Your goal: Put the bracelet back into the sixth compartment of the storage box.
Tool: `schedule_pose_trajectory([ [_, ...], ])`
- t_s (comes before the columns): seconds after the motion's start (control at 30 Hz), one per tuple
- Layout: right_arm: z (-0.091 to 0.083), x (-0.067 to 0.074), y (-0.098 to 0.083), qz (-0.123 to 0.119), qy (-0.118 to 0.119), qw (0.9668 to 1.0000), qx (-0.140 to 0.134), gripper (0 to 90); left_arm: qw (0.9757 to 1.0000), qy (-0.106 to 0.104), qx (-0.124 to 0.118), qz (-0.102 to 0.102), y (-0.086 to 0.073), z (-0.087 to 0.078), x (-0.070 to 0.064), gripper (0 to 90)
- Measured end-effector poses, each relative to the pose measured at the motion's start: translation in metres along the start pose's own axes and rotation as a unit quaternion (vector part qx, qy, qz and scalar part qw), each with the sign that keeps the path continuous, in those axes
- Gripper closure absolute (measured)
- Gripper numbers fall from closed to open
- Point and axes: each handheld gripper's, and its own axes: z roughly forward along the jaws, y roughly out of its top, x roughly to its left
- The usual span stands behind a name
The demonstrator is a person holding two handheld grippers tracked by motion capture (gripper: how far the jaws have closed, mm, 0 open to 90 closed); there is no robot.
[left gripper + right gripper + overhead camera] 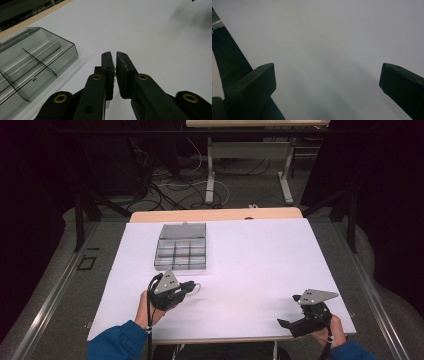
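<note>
White table (260, 265): divided clear box (181, 247) just beyond left hand-held gripper (192, 285).

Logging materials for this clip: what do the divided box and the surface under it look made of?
The divided box looks like clear, smoke-tinted hard plastic: the dividers and the white surface show through its glossy walls. The table cover looks like matte white paper or sheet, with a pale wood edge at the far side; which one is unclear.

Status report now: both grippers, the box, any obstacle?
Left gripper shut, jaws nearly touching, nothing visible between. Right gripper open over bare white sheet. Clear divided box ahead of left gripper, untouched. No obstacle seen.
</note>
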Motion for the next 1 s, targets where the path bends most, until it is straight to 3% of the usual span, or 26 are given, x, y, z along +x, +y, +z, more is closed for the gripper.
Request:
schedule_pose_trajectory([
  [1.0, 0.000, 0.000, 0.000, 0.003, 0.002, 1.0000, 0.003, 0.4, 0.9992, 0.034, -0.022, -0.007, 0.005, -0.008, 0.018, 85.1],
])
